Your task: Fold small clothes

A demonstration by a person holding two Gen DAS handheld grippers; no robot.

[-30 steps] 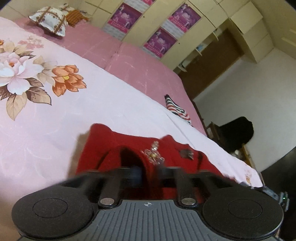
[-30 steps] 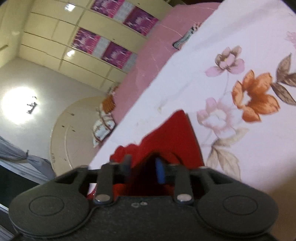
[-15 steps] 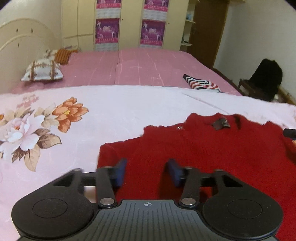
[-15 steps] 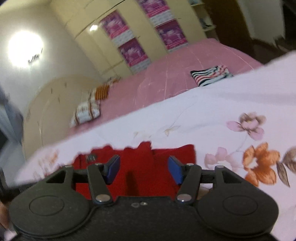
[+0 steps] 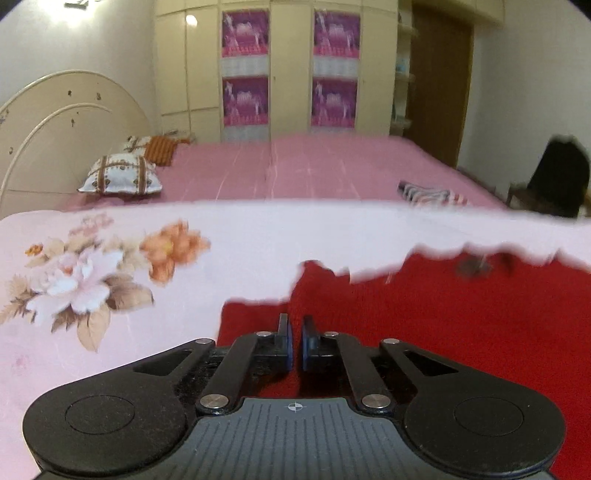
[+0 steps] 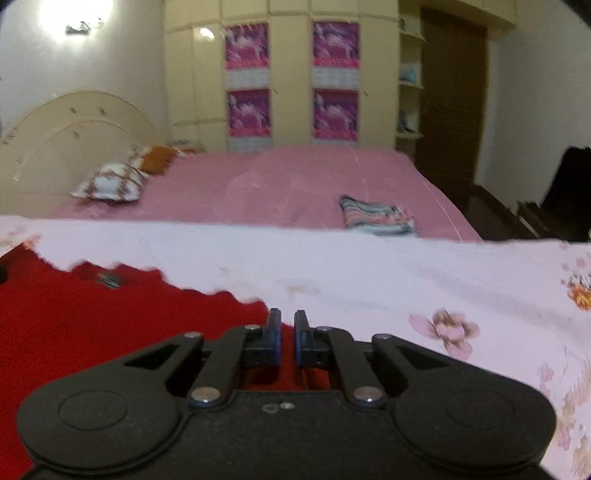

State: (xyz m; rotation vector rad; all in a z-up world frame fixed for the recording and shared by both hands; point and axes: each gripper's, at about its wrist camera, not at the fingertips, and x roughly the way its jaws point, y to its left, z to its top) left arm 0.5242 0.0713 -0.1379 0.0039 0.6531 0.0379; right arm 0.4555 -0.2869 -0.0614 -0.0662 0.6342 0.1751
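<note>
Floral bedsheet [image 5: 258, 236], red sweater [image 5: 461, 325] flat, left tool [image 5: 294, 328] and right tool [image 6: 286, 321] angled down, both pressed together, nothing pinched

A wall lamp [image 6: 75, 16] burned out to white glare at upper left, and the wardrobe doors [image 5: 192, 66] caught its shine. The room was warmly, evenly lit. Motion blur smeared the sweater's [image 5: 461, 321] edge and perhaps the floral sheet [image 6: 369, 266]. Fisheye bending darkened the corners.
</note>
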